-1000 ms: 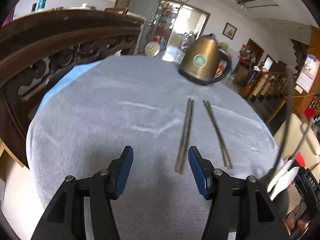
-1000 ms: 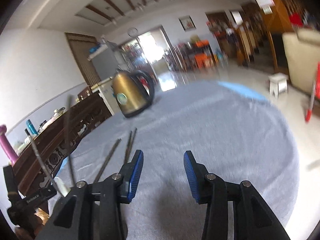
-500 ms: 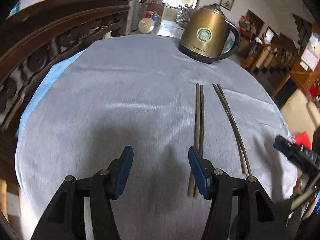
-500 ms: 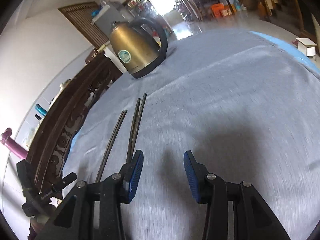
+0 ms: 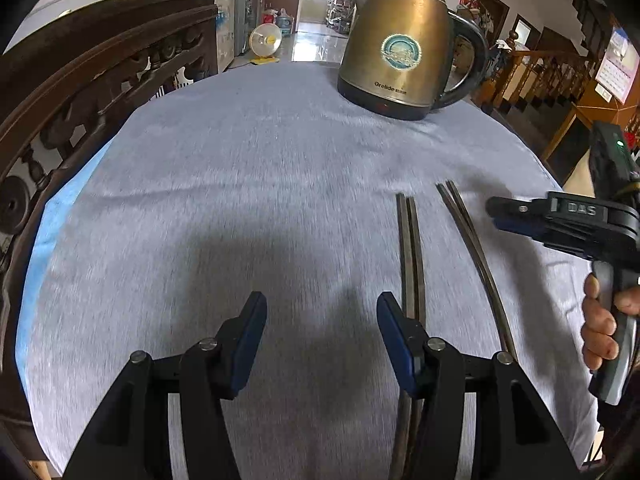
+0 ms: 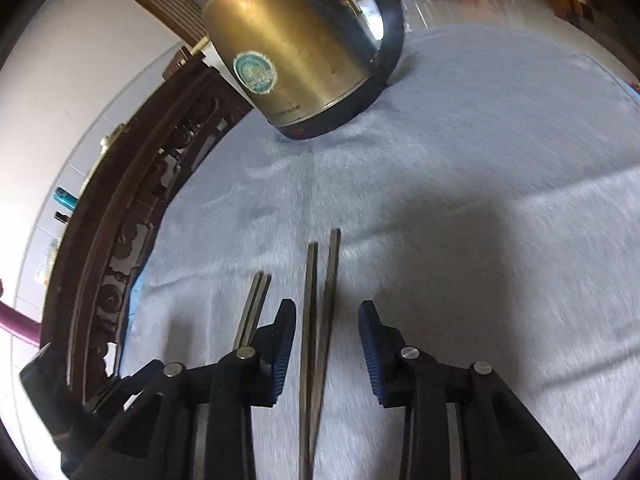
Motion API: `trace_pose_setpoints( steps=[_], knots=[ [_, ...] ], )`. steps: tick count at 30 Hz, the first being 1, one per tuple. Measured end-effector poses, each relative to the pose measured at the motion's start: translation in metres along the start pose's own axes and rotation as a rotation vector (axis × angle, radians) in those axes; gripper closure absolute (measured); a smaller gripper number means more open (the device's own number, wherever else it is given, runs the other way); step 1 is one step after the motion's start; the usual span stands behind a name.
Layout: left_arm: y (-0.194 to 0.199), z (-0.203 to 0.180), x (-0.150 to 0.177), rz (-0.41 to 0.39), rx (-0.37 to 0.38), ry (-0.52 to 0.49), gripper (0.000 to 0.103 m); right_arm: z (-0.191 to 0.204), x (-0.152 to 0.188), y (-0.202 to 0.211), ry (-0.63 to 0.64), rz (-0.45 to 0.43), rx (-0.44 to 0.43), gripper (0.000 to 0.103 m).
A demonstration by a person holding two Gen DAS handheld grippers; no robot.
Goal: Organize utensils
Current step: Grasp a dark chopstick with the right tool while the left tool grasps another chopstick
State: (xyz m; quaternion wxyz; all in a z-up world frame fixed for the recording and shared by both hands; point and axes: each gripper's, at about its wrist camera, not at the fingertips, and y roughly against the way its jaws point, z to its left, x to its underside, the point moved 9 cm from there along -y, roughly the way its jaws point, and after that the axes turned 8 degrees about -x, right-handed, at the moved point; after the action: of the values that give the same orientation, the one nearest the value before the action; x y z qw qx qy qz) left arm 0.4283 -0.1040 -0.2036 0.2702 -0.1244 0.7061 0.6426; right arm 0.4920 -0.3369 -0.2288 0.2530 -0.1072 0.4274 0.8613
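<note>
We straddle one pair of chopsticks (image 6: 318, 320) on the grey tablecloth (image 6: 480, 240) with the right gripper (image 6: 326, 340), its jaws just narrowing yet untouching, while the left gripper (image 5: 320, 332) gapes empty beside the other pair (image 5: 410, 256).

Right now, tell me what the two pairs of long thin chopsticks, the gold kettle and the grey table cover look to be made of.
Two pairs of long thin grey-brown chopsticks: probably metal, given the dull sheen and squared ends, though dark wood is possible. Gold kettle: brushed metal body with streaked reflections; its dark base and handle look like plastic. Grey table cover: soft napped fabric, showing brushed streaks and wrinkles.
</note>
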Motion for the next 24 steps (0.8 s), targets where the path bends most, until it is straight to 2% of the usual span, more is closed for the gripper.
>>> trace_pose_setpoints(
  steps=[4,7,11,16,20,21,24],
  knots=[
    [-0.007,-0.005,-0.009,-0.001,0.006,-0.017,0.045,-0.002,-0.006,-0.025,0.006,0.036,0.058,0.082],
    [-0.013,-0.015,-0.015,0.003,0.011,-0.042,0.045,-0.001,-0.007,-0.026,0.079,0.037,0.144,0.092],
    [-0.023,-0.033,-0.019,0.018,0.017,-0.081,0.045,0.002,0.000,-0.023,0.146,0.085,0.199,0.094],
    [-0.034,-0.047,-0.027,0.032,0.020,-0.114,0.045,-0.011,0.014,-0.003,0.153,0.136,0.262,0.095],
    [-0.047,-0.058,-0.027,0.063,-0.013,-0.184,0.044,-0.022,0.029,0.012,0.149,0.148,0.245,0.094],
    [-0.047,-0.059,-0.029,0.046,-0.006,-0.184,0.044,-0.023,0.031,0.015,0.137,0.150,0.226,0.094],
    [-0.050,-0.059,-0.030,0.064,0.015,-0.168,0.044,-0.028,0.033,0.018,0.094,0.145,0.169,0.094]
  ],
)
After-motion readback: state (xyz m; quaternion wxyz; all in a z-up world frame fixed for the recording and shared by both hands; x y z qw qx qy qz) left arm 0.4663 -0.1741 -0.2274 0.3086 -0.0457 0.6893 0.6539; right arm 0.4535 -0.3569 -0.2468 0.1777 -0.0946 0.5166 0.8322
